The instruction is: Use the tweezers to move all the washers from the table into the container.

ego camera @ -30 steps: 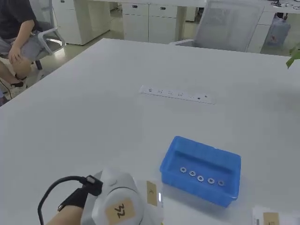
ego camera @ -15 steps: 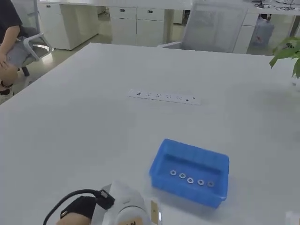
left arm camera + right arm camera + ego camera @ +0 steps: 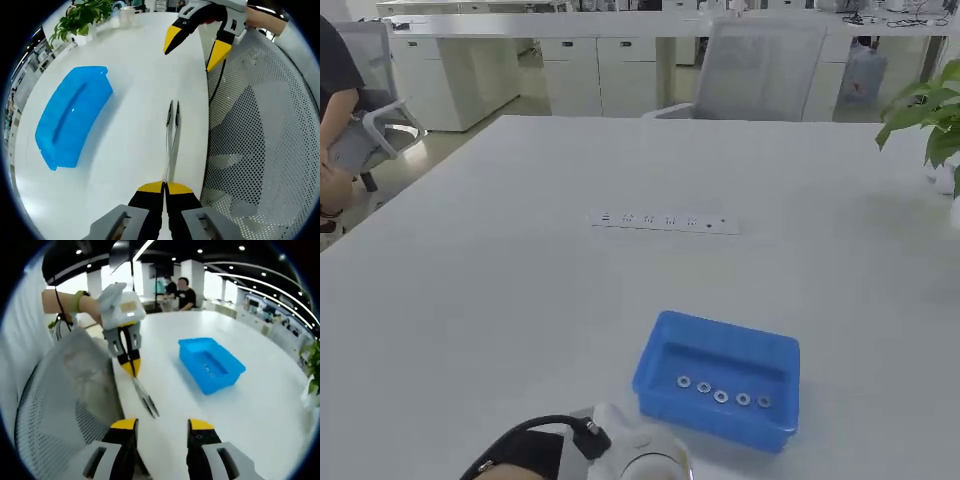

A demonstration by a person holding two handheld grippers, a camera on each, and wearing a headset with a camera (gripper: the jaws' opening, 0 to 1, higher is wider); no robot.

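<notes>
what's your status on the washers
Left gripper shut on tweezers, right gripper open. Five washers in the container. Power strip beyond it, out of the way.

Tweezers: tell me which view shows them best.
Left gripper view: the tweezers run full length from the shut left gripper over the table. Right gripper view shows them smaller, foreshortened. Head view catches a gripper's housing.
</notes>
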